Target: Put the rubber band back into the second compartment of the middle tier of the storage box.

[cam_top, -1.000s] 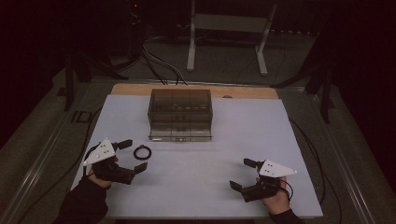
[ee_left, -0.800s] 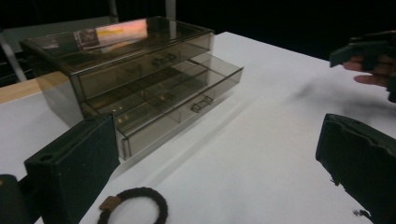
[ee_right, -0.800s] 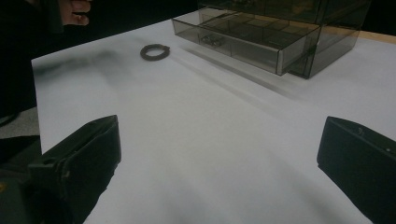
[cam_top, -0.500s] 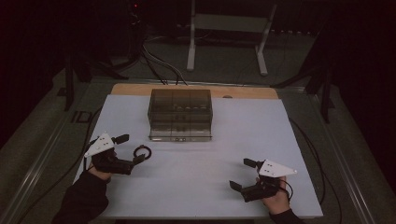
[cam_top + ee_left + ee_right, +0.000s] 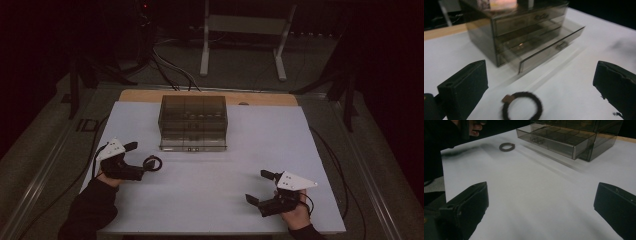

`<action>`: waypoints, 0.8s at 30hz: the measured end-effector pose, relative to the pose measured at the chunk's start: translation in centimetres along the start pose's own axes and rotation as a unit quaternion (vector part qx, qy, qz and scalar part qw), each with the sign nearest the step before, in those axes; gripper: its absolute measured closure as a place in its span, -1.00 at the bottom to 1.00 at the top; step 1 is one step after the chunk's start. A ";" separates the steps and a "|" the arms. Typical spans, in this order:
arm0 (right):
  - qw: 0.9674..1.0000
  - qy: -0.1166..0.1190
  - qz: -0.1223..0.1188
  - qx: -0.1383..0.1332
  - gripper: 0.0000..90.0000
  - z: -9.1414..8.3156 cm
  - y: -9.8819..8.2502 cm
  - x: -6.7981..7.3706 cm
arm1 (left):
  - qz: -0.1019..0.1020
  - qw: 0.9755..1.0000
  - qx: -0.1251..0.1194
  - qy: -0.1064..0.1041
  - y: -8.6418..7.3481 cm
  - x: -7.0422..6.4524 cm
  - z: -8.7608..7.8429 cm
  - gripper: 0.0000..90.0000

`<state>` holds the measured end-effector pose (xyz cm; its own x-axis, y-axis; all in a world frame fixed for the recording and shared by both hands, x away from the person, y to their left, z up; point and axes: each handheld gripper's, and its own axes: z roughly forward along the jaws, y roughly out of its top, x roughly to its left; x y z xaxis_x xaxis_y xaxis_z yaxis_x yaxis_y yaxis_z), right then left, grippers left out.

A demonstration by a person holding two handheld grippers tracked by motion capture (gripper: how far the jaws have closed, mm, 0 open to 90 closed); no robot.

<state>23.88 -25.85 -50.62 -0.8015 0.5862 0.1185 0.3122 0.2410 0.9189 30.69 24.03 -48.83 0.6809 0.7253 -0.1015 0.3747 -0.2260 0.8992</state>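
Now my left hand-held gripper (image 5: pixel 142 161) gapes wide around the black hair tie (image 5: pixel 522 106), gripping nothing. At four o'clock my right hand-held gripper (image 5: pixel 261 187) rests wide open, empty, on the worktop (image 5: pixel 210 175)

Left gripper (image 5: pixel 142 161) is now further forward and to the right than a second ago, toward the black hair tie (image 5: pixel 153 163); the person's left forearm reaches further onto the table with it. Its spread jaws now flank the tie, which lies flat on the white table (image 5: pixel 220 175) between them in the left gripper view, where earlier the tie lay just clear of the jaw tips.
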 end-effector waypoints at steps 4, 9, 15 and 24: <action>1.000 0.000 0.001 -0.001 -1.00 0.0 0.0 0.0 | -0.005 1.000 0.018 0.008 -0.5 0.5 0.5 -0.98; 1.000 0.000 0.002 -0.001 -1.00 0.0 0.0 0.0 | -0.014 0.999 0.036 0.022 -1.2 1.1 0.9 -0.98; 1.000 0.000 0.002 -0.001 -1.00 -0.1 0.0 0.0 | -0.035 0.998 0.047 0.025 -1.6 1.6 1.0 -0.91; 1.000 0.000 0.004 -0.001 -1.00 -0.1 0.0 0.0 | -0.051 0.994 0.090 0.032 -1.7 1.7 1.5 -0.75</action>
<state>23.86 -25.97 -50.61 -0.7996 0.5873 0.1254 0.3165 0.2347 0.9191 32.17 24.72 -51.11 0.5940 0.7893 -0.1553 0.5501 -0.2577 0.7944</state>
